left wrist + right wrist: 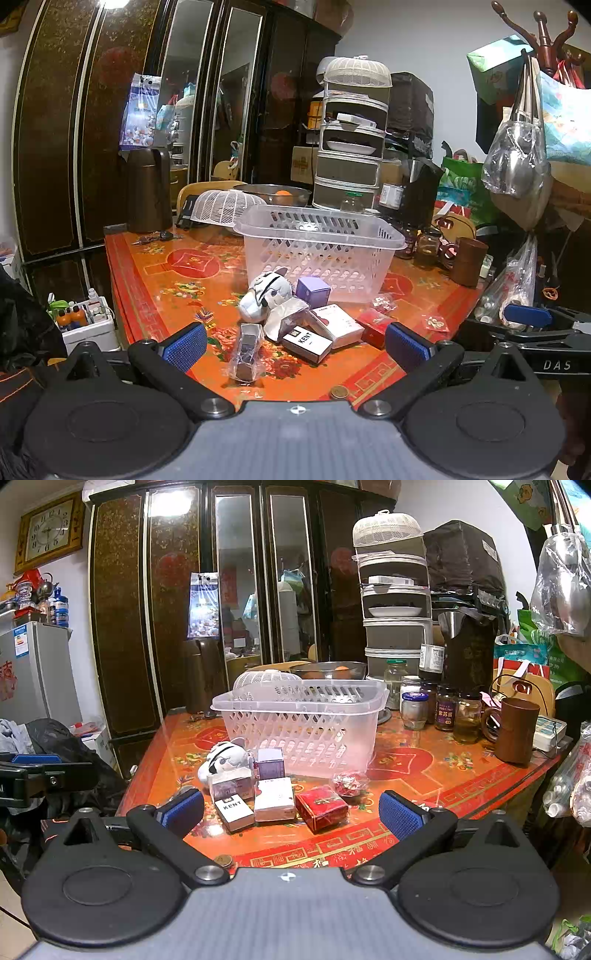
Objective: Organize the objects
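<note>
A loose heap of small things lies near the front edge of my table (424,775): a white KENT pack (234,810), a pale pink box (274,799), a red box (321,808), a purple box (270,763), a plush toy (225,760) and a crinkly candy packet (349,780). In the left view a clear-wrapped dark item (246,352), maybe another small box, lies nearest me. The clear lattice basket (301,723) stands just behind the heap, toward the table's middle. Jars (445,709) and a brown mug (515,729) crowd the right edge; a coin (339,392) sits at the front edge. My left claw (295,345) and right claw (291,812) both hang spread wide, gripping nothing, touching nothing.
</note>
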The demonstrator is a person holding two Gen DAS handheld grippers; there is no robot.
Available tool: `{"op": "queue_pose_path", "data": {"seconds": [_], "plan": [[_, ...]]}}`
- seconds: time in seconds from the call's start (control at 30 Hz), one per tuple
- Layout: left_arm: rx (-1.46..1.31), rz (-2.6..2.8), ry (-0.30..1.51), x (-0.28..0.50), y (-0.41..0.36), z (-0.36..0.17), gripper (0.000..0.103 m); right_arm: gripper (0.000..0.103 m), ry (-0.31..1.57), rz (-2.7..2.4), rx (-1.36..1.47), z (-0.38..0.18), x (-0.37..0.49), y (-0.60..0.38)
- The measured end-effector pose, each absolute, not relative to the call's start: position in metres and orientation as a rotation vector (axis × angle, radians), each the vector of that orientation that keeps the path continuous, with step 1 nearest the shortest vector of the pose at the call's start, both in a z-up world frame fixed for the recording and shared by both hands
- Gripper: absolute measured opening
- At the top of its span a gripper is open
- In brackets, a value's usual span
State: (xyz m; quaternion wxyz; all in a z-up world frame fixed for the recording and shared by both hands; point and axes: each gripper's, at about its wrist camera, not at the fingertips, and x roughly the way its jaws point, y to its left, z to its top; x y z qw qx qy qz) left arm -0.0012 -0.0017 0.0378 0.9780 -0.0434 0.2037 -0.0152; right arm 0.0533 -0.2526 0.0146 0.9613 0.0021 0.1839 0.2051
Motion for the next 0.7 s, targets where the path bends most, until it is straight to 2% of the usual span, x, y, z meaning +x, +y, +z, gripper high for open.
{"op": "queue_pose_path", "data": {"seconds": [0.7], "plan": [[-0.081, -0.047, 0.409, 0.0061, -0.0068, 0.0396, 0.103, 0.103, 0.361, 0.401, 0.027, 0.0175, 0.0553, -0.2606]]}}
